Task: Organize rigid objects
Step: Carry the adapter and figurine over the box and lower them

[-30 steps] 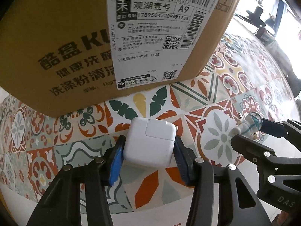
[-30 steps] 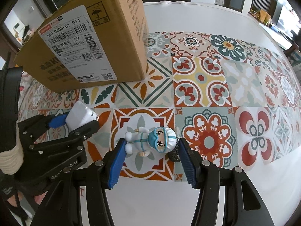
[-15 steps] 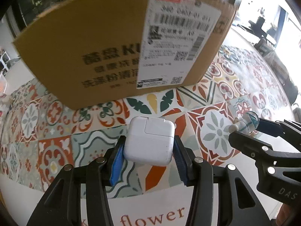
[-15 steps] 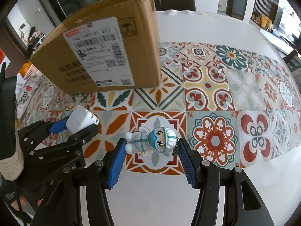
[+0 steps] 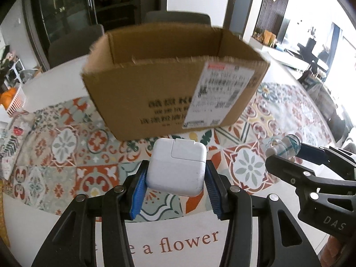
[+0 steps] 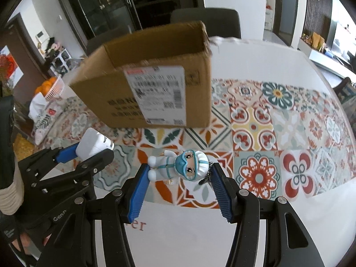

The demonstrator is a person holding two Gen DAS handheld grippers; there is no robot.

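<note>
white charger [image 5: 176, 166] clamped in left hand-held gripper [image 5: 175, 179], open cardboard box [image 5: 175, 77] beyond

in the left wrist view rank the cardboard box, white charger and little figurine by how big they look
1. cardboard box
2. white charger, though it sits closest to the camera, which inflates it
3. figurine, partly hidden by the right tool

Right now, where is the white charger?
The white charger is clamped in the left gripper, raised above the patterned tablecloth, just short of the open cardboard box.
</note>
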